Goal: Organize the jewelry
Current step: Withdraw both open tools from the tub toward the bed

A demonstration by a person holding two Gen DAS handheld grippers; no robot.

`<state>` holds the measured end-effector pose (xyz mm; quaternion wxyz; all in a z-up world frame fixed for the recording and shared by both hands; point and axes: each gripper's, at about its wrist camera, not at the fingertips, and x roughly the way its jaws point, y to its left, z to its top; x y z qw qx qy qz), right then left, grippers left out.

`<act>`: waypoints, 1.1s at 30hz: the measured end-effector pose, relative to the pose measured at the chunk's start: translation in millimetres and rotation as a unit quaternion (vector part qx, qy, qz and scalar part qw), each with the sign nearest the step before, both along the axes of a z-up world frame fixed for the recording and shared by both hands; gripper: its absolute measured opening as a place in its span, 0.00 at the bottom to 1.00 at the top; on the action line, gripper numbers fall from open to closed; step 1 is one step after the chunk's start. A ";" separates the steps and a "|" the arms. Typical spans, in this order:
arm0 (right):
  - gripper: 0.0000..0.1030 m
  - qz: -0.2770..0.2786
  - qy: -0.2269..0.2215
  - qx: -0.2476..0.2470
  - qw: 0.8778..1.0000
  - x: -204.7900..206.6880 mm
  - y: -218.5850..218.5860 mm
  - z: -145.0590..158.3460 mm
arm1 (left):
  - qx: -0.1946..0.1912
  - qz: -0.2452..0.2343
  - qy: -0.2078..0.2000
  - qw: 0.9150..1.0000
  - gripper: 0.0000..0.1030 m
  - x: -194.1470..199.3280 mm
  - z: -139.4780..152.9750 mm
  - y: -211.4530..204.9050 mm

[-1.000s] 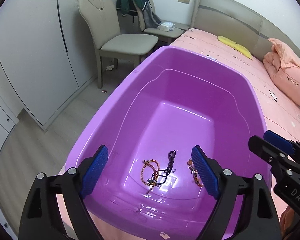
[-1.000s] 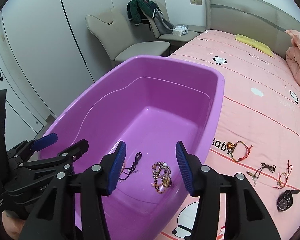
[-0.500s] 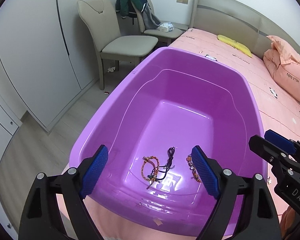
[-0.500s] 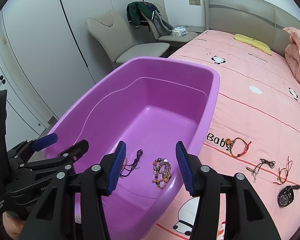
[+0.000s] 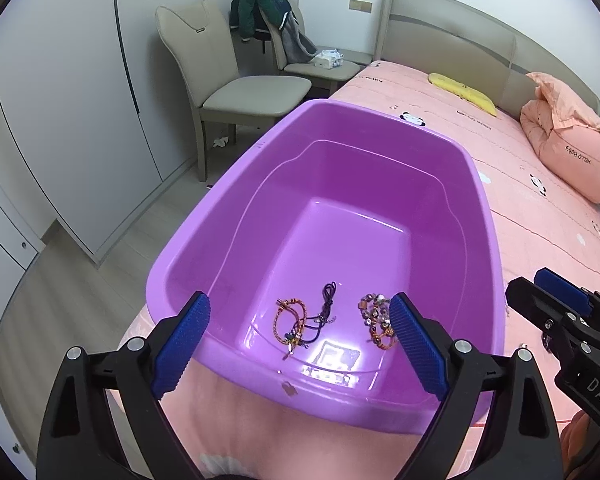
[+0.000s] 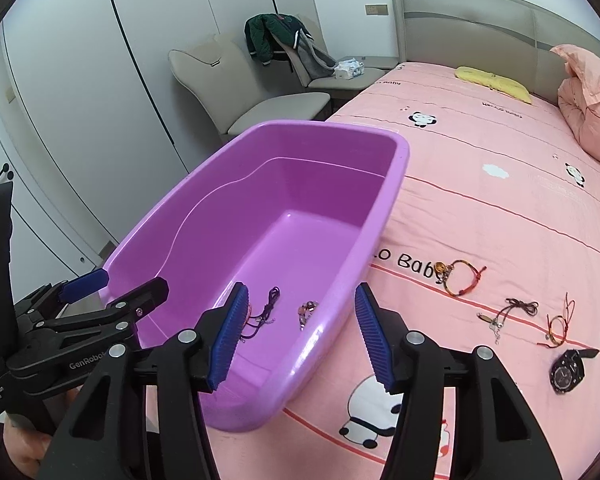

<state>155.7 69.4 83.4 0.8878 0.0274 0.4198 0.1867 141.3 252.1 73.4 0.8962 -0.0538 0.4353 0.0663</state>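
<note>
Your left gripper (image 5: pixel 300 340) fills the bottom of its frame with its jaws wide and opening further, nothing between the pads; they only frame the near end of the tub (image 5: pixel 204 240), which suggests you have let go and are clear of it. Your right gripper (image 6: pixel 300 334) sits lower centre in its view, jaws about half apart and opening, also empty, straddling the tub's near right rim without touching it.

Inside the tub, near the front wall, lie the pieces already sorted: an orange cord bracelet (image 5: pixel 290 322), a dark cord (image 5: pixel 327 300) beside it, and a bead bracelet (image 5: pixel 376 320) to the right, partly behind your left gripper's right pad. They rest loose on the floor of the tub, apart from each other.

The rest of the jewelry waits on the bed (image 6: pixel 500 208), right of the tub in the right wrist view: a red-and-yellow bracelet (image 6: pixel 460 278) closest to the tub, then a dark pendant cord (image 6: pixel 508 312), a thin red bracelet (image 6: pixel 560 324), and a black watch (image 6: pixel 568 370) at the lower right. I judge the right gripper best placed for these, and the tub's tall wall is what you must lift over on the way back.

Further off, upper left, stand a chair (image 6: pixel 260 100) and a draped jacket (image 6: pixel 276 36); a yellow cloth (image 6: pixel 492 80) and pink pillow (image 6: pixel 592 108) lie at the head of the bed, well clear.
</note>
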 end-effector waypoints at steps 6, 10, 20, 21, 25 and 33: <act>0.52 -0.012 0.000 0.009 1.000 -22.2 -18.5 -2.3 | 0.002 -0.011 -0.005 1.000 0.89 -16.3 5.6 -15.3; 0.52 -0.017 -0.007 0.006 1.000 -38.5 -30.3 -2.4 | 0.007 -0.019 -0.011 1.000 0.90 -30.3 9.3 -27.9; 0.53 -0.057 -0.014 0.011 0.998 -82.1 -87.4 -9.0 | -0.008 -0.056 -0.013 0.998 0.91 -58.2 8.4 -75.0; 0.53 -0.063 -0.013 0.011 0.998 -85.7 -93.7 -10.5 | -0.010 -0.060 -0.013 0.998 0.91 -60.4 7.8 -80.2; 0.53 -0.088 -0.009 0.013 0.996 -102.3 -121.9 -17.2 | -0.014 -0.078 -0.012 0.997 0.91 -67.9 6.3 -104.5; 0.53 -0.128 0.005 0.007 0.992 -128.0 -175.1 -31.4 | -0.023 -0.107 -0.008 0.994 0.91 -80.0 -1.9 -151.1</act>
